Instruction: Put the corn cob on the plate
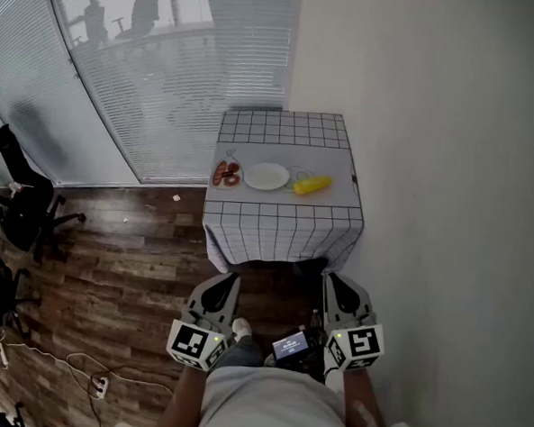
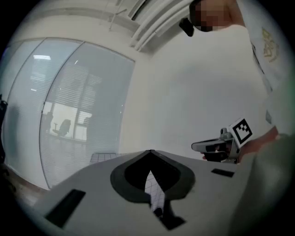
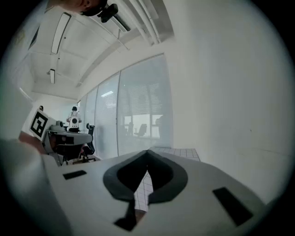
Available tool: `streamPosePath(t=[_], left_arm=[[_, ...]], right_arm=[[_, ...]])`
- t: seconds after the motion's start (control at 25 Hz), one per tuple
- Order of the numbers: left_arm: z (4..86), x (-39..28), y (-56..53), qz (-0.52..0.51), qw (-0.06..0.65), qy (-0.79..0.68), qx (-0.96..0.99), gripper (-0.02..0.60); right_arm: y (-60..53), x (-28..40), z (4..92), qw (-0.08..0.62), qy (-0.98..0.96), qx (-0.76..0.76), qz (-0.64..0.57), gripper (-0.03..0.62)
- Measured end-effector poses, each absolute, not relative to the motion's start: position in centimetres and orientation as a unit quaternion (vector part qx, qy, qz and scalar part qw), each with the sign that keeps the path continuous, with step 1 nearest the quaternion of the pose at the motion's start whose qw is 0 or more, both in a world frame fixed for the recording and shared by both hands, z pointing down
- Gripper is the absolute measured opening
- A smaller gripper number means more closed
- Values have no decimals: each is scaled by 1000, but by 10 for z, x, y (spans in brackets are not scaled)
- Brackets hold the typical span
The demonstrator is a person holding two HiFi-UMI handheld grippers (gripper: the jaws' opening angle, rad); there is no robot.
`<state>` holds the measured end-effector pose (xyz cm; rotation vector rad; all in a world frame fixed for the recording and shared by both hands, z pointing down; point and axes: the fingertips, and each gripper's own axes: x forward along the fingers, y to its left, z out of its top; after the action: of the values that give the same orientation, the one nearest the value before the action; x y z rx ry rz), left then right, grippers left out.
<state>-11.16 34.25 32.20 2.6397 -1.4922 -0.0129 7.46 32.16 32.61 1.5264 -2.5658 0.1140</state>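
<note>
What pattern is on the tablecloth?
The tablecloth is white with a thin dark grid, clearest in head view.

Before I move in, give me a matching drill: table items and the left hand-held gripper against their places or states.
1. corn cob
2. white plate
3. dish of reddish food
4. left hand-held gripper

A. middle of the row
B. shut, short of the table
C. right of the plate
D. left end of the row

Pairs: 1-C, 2-A, 3-D, 4-B.
</note>
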Motion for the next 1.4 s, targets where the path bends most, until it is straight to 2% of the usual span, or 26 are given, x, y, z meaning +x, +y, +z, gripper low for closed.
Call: streamPosePath(t=[0.12,0.36,1.4], left_arm=[[332,-119,344,28,48,-525,849,6],[347,-133,349,44,85,-553,828,6],[340,-79,331,47,72,-503,860,6]], right_arm=[[332,70,328,78,-860,503,36,6],[340,70,326,66,-862,500,45,6],[328,108,320,21,-861,504,60,7]])
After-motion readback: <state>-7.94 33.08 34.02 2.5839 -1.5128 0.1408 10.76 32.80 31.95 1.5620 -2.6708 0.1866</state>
